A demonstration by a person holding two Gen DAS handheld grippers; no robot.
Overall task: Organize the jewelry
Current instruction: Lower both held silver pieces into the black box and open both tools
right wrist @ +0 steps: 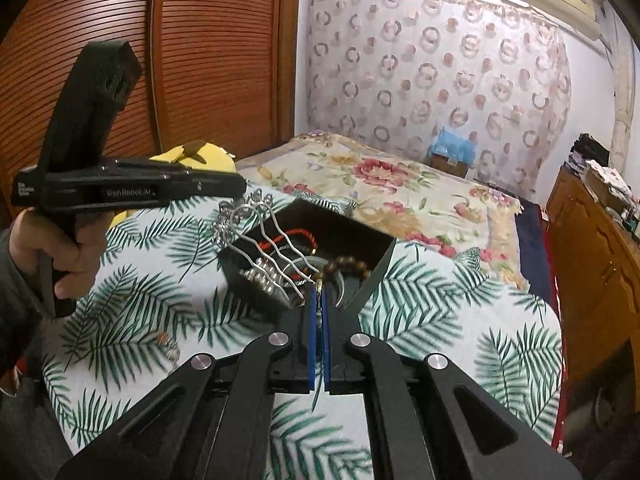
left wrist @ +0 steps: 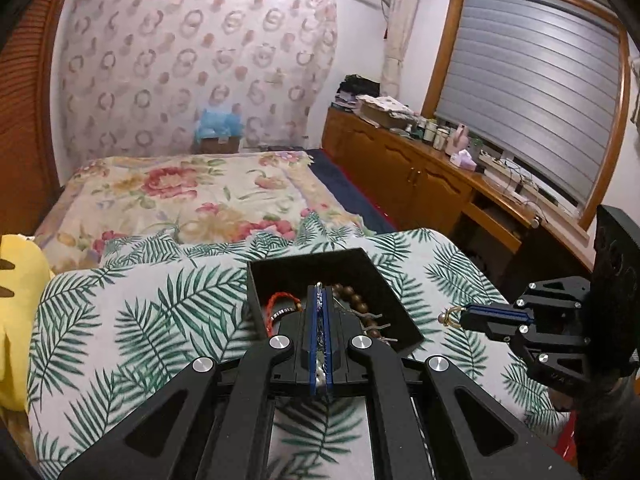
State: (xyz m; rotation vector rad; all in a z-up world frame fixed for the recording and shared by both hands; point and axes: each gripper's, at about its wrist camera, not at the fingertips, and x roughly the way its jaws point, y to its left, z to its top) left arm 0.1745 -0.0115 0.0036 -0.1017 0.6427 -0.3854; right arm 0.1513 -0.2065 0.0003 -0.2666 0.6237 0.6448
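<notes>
Jaws of the left gripper (left wrist: 320, 300) are pinching a silver hairpin (right wrist: 256, 236) over the box (left wrist: 360, 258), while the right gripper (left wrist: 460, 317) is clamping a ring (left wrist: 449, 316).

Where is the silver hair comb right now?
The silver hair comb is pinched in the left gripper, hanging prongs-down over the near left corner of the black box, above the silver beads inside it.

In the right wrist view, at about 9 o'clock, the side of the left gripper (right wrist: 240, 187) carries pale lettering that reads roughly "GenRobot.AI". A smaller white label at its rear end is too small to read. No other text is legible.
</notes>
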